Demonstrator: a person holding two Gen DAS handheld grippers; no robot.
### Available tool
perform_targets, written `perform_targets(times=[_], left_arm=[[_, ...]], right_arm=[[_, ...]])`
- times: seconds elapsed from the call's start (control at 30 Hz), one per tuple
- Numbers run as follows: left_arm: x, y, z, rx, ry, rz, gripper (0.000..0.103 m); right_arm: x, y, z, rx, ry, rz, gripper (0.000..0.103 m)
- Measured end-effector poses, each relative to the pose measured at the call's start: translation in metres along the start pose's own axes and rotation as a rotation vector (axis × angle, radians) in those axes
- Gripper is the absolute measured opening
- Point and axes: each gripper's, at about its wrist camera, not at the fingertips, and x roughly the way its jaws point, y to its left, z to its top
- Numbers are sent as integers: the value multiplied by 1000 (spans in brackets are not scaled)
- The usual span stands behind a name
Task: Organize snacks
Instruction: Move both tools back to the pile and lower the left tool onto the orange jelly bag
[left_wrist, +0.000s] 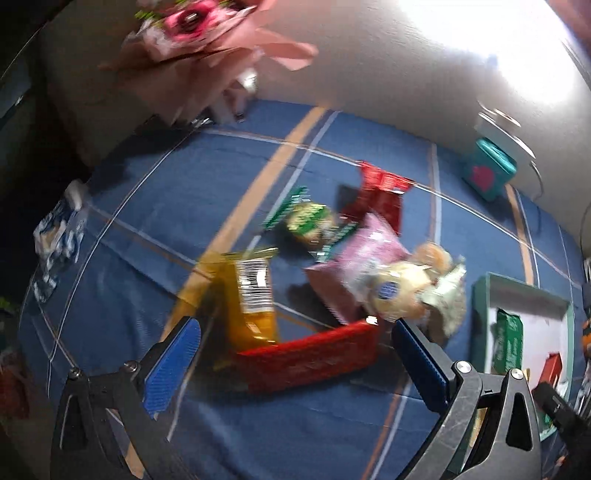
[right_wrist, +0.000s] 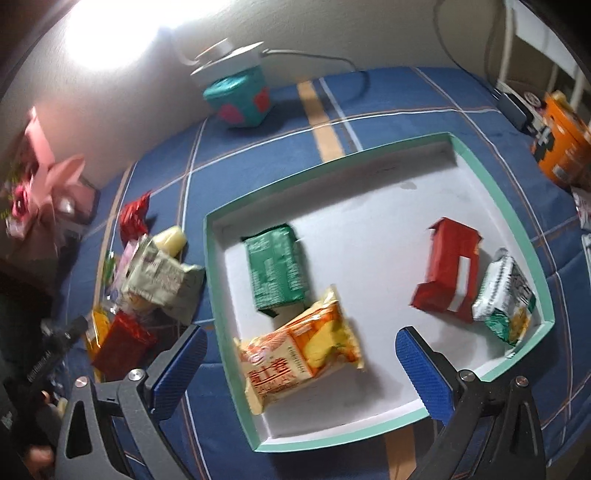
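Note:
A pile of snack packets lies on the blue plaid cloth: a red packet (left_wrist: 314, 356), a yellow one (left_wrist: 249, 299), a pink one (left_wrist: 364, 251), a green one (left_wrist: 310, 219) and a round pale bun (left_wrist: 395, 291). My left gripper (left_wrist: 295, 352) hangs open over the red packet, gripping nothing. A white tray with a mint-green rim (right_wrist: 212, 258) holds a green packet (right_wrist: 277, 269), an orange-yellow packet (right_wrist: 303, 350), a red packet (right_wrist: 447, 269) and a silver-green packet (right_wrist: 504, 295). My right gripper (right_wrist: 301, 363) stands open above the orange-yellow packet, apart from it.
A teal box with red hearts (right_wrist: 240, 98) stands by the wall under a white lamp base (right_wrist: 229, 55). A pink wrapped bouquet (left_wrist: 207, 40) lies at the back left. An orange tin (right_wrist: 565, 147) sits at the far right. A crumpled blue-white wrapper (left_wrist: 59, 236) lies at the cloth's left edge.

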Motion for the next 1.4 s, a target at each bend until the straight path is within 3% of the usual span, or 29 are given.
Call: perform_targets(times=[0.27, 0.53, 0.73, 0.93, 1.4], left_arm=[[11, 66, 4, -204, 30, 23, 103], [21, 90, 2, -273, 59, 9, 103], [37, 94, 4, -273, 106, -5, 103], [39, 103, 7, -277, 103, 1, 103], [47, 138, 9, -339, 121, 5, 103]], right_arm=[[19, 59, -16, -171, 41, 52, 103], [44, 112, -34, -292, 72, 76, 103], [63, 134, -45, -298, 103, 91, 103], [78, 154, -48, -214, 129, 139, 103], [113, 202, -40, -137, 103, 156, 103]])
